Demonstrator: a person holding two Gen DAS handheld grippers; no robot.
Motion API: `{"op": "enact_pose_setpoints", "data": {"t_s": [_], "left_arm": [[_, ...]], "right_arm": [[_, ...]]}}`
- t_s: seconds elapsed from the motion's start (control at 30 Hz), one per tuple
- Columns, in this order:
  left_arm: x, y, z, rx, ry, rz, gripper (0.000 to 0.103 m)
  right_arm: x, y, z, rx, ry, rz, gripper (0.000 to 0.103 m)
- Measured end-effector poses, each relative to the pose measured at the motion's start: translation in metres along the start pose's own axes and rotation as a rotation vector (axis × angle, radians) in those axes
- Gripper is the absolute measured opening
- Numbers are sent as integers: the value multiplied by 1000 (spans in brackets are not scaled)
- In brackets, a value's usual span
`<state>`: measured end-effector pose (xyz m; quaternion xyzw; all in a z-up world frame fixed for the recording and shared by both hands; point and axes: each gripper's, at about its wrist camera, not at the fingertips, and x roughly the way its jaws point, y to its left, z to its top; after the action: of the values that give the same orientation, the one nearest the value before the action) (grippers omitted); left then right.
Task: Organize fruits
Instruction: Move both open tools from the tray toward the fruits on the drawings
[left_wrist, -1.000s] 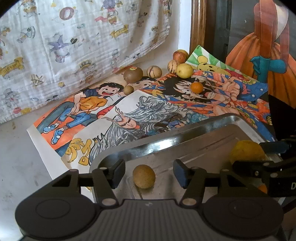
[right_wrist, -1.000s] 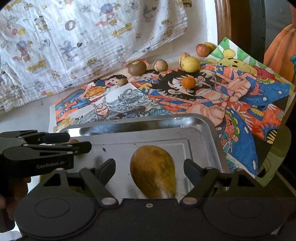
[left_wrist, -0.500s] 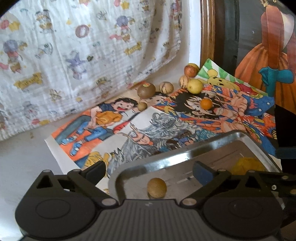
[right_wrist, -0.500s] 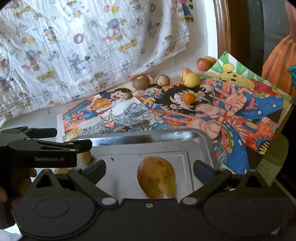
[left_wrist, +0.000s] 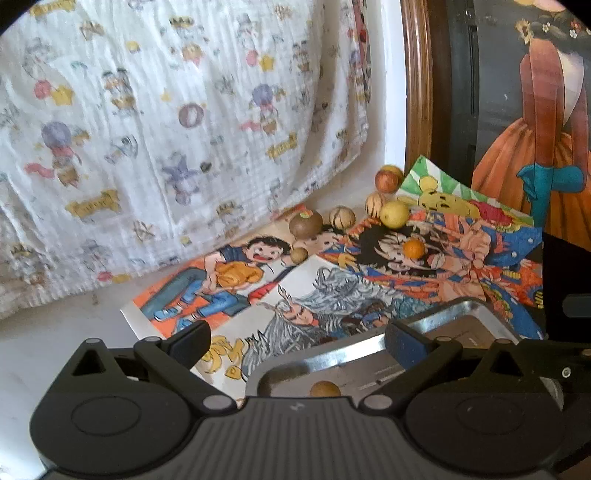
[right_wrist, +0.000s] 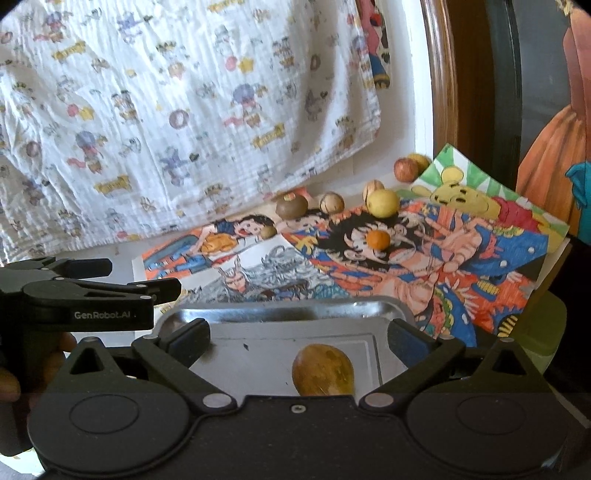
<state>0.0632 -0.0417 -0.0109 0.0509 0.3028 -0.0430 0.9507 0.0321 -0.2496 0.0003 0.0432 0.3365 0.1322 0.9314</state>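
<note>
Tray fruit: a yellow-brown mango (right_wrist: 322, 369) lies inside the metal tray (right_wrist: 280, 314), near side; a small round brown fruit (left_wrist: 325, 388) sits at the tray's near left corner.
Tray: it rests on the near edge of the cartoon posters (left_wrist: 332, 291).
Loose fruit: and there's the rest, far off by the wall, well apart from the tray: a small orange (right_wrist: 378, 239) out on the posters, a yellow lemon-like fruit (right_wrist: 384, 202), a brown kiwi-like fruit (right_wrist: 291, 205), two striped nuts, a reddish apple (right_wrist: 405, 169).
Right claw: (right_wrist: 298, 341) fingers spread wide, nothing between them, hanging over the mango.
Left claw: (left_wrist: 297, 341) fingers wide apart too, empty, above the tray's left corner; a hand (right_wrist: 11, 384) grips its handle.
Backdrop: a white printed cloth (left_wrist: 166, 122) hangs behind.
</note>
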Motion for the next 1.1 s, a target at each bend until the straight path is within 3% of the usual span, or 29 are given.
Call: {"op": "enact_pose_setpoints", "data": {"t_s": [0.27,0.57,0.83,1.1], "left_arm": [[-26,7,11,-6,-63,3,102],[-26,17,28,-17,-98,11,102],[3,18,42,-8,-91,5,102],[57,19,53,4,-35,-7,102]], "right_arm": [[-31,8,13,-20,-69,1,102],[-37,5,31,-24,-104,-5,102],[-17,-6,52,-29,-100,-9,102],[27,-22,75,-20,-71,-10,102]]}}
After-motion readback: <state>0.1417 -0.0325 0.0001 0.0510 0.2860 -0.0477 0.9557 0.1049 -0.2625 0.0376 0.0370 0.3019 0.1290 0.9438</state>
